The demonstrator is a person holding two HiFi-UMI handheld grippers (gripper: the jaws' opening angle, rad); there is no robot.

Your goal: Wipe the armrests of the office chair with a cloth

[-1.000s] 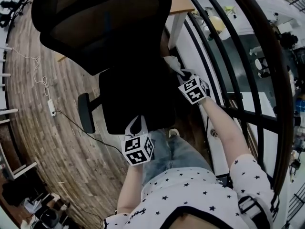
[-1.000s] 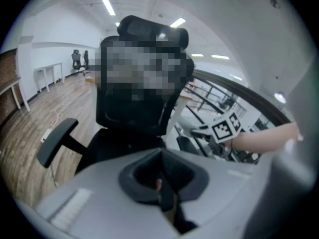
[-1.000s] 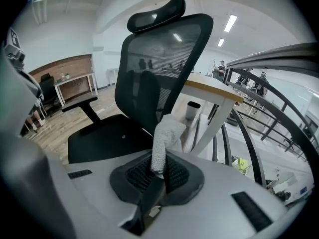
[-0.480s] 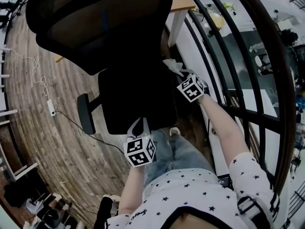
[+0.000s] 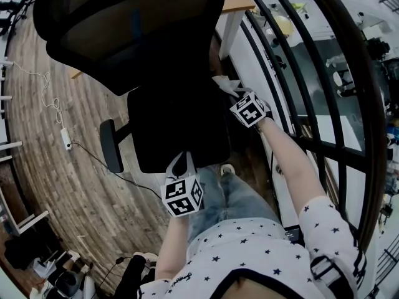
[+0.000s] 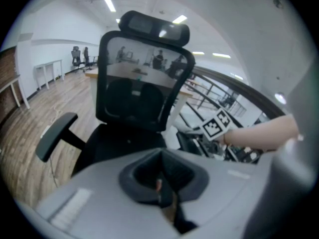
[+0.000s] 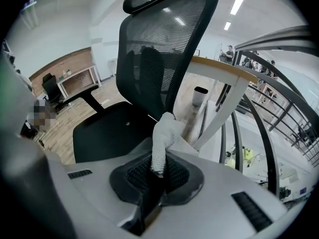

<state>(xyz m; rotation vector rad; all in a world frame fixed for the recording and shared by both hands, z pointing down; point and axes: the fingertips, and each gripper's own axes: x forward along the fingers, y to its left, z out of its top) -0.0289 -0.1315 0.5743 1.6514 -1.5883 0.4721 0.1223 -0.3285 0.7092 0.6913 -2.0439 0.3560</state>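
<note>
Since a second ago the right gripper has crept slightly farther along the right side of the chair (small shift only), jaws clamped on the white cloth, so wiping there seems under way; the left gripper waits closed and empty at the seat's near edge, the left armrest untouched.

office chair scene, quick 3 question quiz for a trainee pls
1. True or false: the left gripper holds the cloth.
2. Where is the right gripper in the head view? A: beside the seat, on the railing side. B: on the headrest. C: down at the floor cable.
3. Fill in: the armrest at the head view's left has ___ gripper touching it.
Key: 1 false; 2 A; 3 no.
</note>
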